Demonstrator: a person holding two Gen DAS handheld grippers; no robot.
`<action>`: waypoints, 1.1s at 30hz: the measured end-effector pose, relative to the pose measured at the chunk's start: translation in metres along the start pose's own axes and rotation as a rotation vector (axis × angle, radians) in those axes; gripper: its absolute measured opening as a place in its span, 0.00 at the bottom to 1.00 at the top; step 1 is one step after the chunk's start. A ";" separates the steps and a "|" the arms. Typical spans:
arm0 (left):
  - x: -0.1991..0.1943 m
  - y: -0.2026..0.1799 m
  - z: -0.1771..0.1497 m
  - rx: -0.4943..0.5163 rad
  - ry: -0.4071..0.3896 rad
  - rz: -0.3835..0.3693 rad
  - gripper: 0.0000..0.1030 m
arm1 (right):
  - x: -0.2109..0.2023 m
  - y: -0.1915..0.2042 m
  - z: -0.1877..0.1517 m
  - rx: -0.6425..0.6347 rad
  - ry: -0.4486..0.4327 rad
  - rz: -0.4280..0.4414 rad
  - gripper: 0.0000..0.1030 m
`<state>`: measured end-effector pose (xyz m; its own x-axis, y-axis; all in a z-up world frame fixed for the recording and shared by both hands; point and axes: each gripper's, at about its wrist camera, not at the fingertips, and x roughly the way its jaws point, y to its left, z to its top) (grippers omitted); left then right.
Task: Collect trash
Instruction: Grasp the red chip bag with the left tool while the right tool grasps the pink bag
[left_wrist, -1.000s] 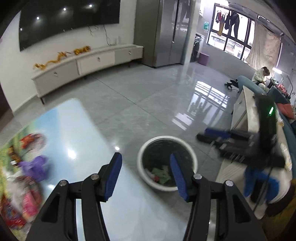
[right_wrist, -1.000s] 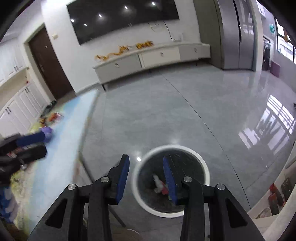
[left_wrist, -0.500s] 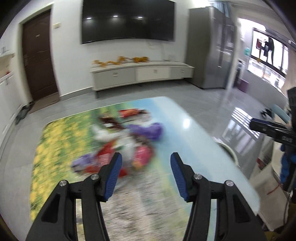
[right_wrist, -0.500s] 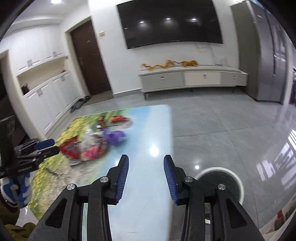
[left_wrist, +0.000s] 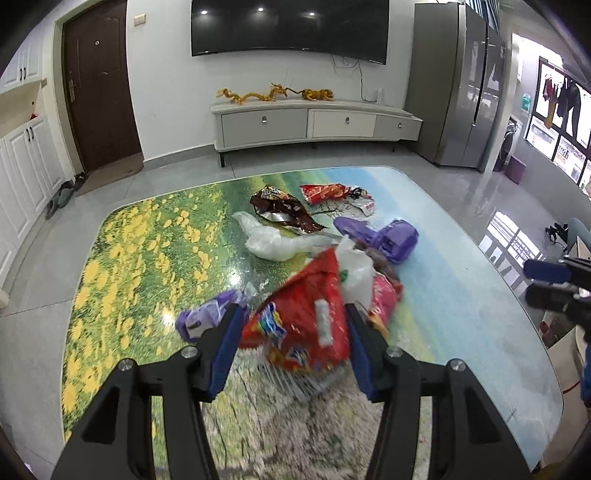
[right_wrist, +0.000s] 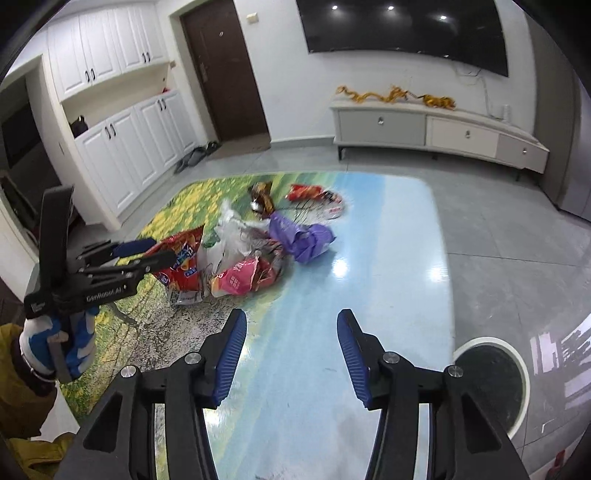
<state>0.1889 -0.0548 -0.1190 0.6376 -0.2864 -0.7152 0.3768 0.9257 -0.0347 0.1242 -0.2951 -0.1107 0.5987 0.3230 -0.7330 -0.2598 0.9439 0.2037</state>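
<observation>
A pile of trash lies on the picture-printed table: a red snack bag, a white plastic bag, a brown wrapper, purple wrappers and a pink packet. My left gripper is open with the red snack bag between its fingers. It also shows in the right wrist view beside the red bag. My right gripper is open and empty above the blue part of the table, short of the pile. The white-rimmed trash bin stands on the floor right of the table.
A long white TV cabinet stands against the far wall under a dark screen. White cupboards and a brown door are at the left. A grey fridge stands at the right. The right gripper shows at the right edge.
Both grippers swung away from the bin on the floor to the table. My left gripper has come down around the red snack bag; the right one now faces the pile.
</observation>
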 end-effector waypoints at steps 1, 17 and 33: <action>0.003 0.001 0.001 0.000 0.003 -0.008 0.39 | 0.005 0.000 0.002 -0.004 0.009 0.005 0.48; -0.039 0.042 -0.029 -0.142 -0.096 -0.148 0.05 | 0.111 0.021 0.044 0.092 0.157 0.055 0.54; -0.074 0.066 -0.071 -0.233 -0.125 -0.166 0.05 | 0.096 0.032 0.021 0.027 0.201 -0.038 0.47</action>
<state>0.1188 0.0448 -0.1183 0.6632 -0.4530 -0.5958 0.3278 0.8914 -0.3129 0.1898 -0.2322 -0.1608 0.4436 0.2693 -0.8548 -0.2178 0.9576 0.1887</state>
